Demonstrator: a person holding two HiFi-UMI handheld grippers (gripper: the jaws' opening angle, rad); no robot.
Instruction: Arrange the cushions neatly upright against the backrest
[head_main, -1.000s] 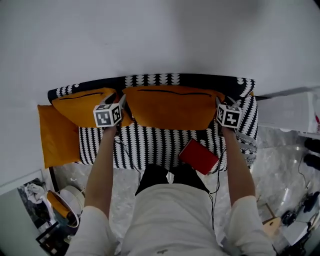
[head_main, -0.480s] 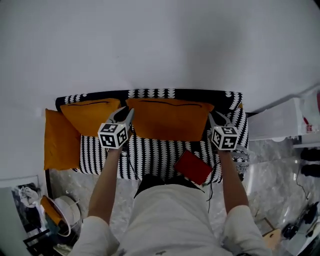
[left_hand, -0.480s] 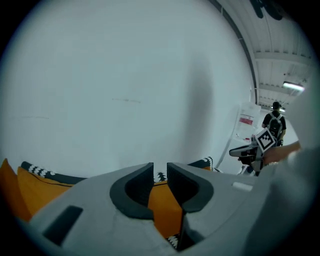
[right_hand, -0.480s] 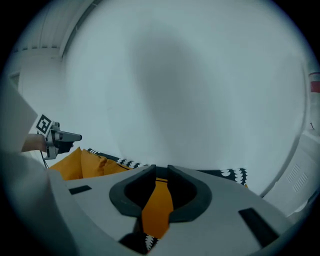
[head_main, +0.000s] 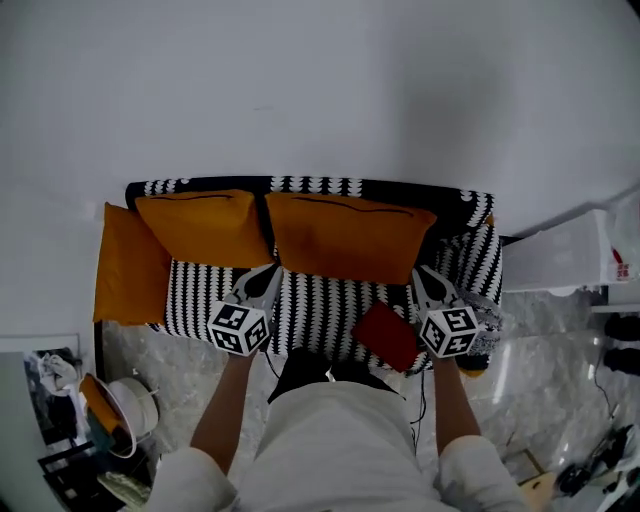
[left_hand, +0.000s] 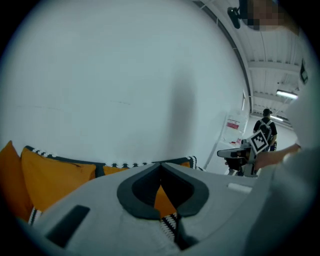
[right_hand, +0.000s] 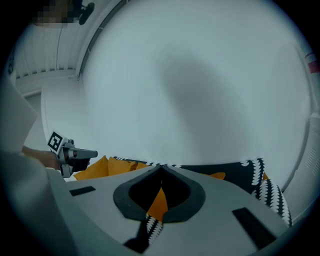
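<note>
- The left gripper (head_main: 270, 273) and right gripper (head_main: 421, 273) are hanging low in frame over the sofa (head_main: 320, 300) seat. Both pairs of jaws have just been closing and are now meeting tip to tip, gripping nothing.
- A red item (head_main: 388, 336) is lying between them, nearer the right.
- At centre, a big cushion (head_main: 345, 238) and a small cushion (head_main: 205, 228) are standing against the backrest.
- A third cushion (head_main: 128, 278) is leaning at the left end.

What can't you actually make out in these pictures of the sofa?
- Red flat thing on the seat, head view: too small to identify.
- Sofa front edge, head view: partly hidden behind the person's body.
- Orange cushions, right gripper view: mostly covered by the right gripper.
- Floor clutter, head view: dark, cut off at lower left edge.
</note>
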